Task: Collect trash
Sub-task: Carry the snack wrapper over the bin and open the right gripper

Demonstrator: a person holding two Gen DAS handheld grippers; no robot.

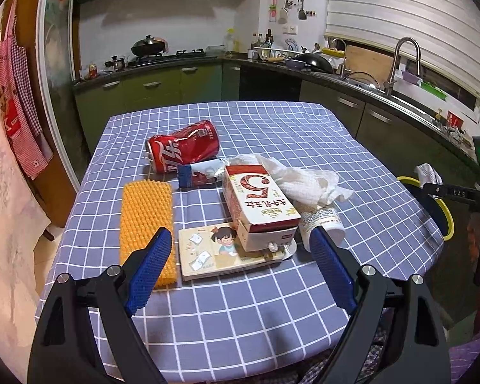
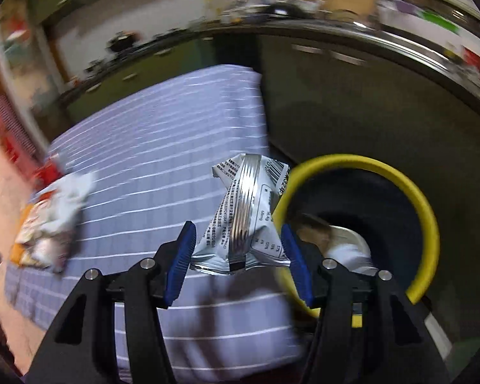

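On the checked table (image 1: 240, 304) lie a crushed red cola can (image 1: 184, 148), a small blue-ended wrapper (image 1: 201, 174), a red and white carton (image 1: 259, 204), a crumpled white tissue (image 1: 304, 179) and a white cup (image 1: 323, 220) on its side. My left gripper (image 1: 240, 256) is open and empty, just short of the carton. My right gripper (image 2: 238, 243) is shut on a silver snack wrapper (image 2: 246, 214) at the table's right edge, beside the yellow-rimmed trash bin (image 2: 422, 204). The right gripper also shows in the left wrist view (image 1: 457, 192). The right wrist view is blurred.
An orange bumpy sponge (image 1: 147, 220) and a small illustrated book (image 1: 214, 252) lie on the table near me. The bin (image 1: 444, 211) stands off the table's right edge with something white inside. Kitchen counters, a stove and a sink run behind.
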